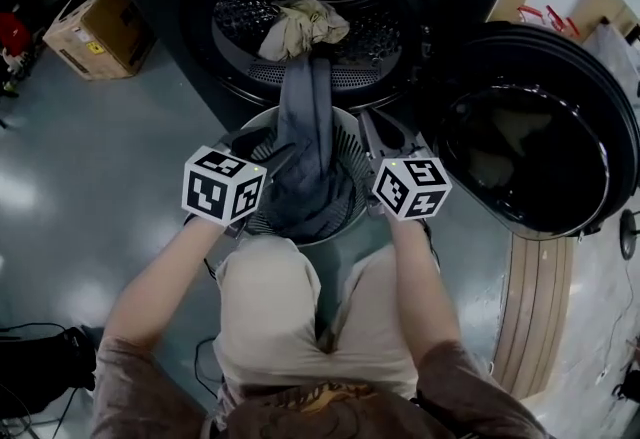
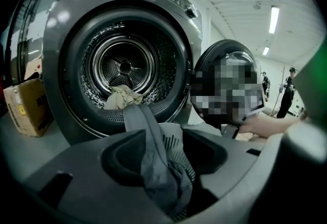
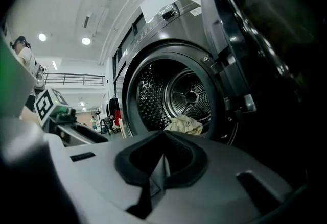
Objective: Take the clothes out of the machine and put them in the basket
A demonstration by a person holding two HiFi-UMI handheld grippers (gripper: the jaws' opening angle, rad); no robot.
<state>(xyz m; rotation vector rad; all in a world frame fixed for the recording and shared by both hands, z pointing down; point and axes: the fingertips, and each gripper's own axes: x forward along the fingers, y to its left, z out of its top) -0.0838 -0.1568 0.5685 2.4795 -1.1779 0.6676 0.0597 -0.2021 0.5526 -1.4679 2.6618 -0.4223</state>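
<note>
Head view is showing the garment (image 1: pixel 305 127) trailing from drum (image 1: pixel 240 7) over the basket's (image 1: pixel 347 142) far rim, left gripper (image 2: pixel 161 133) gaping loosely around it, right gripper (image 3: pixel 163 133) pinching a fold (cloth, seemingly), so the hanging weight is threatening to drag it out.

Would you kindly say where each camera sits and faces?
Head view: on the head, facing down at basket, grey garment; forearms, lap, left gripper, right gripper show.
Left gripper view: on left gripper, facing the drum; right hand shows.
Right gripper view: on right gripper, facing the drum; left gripper shows.
All share the cream cloth.
</note>
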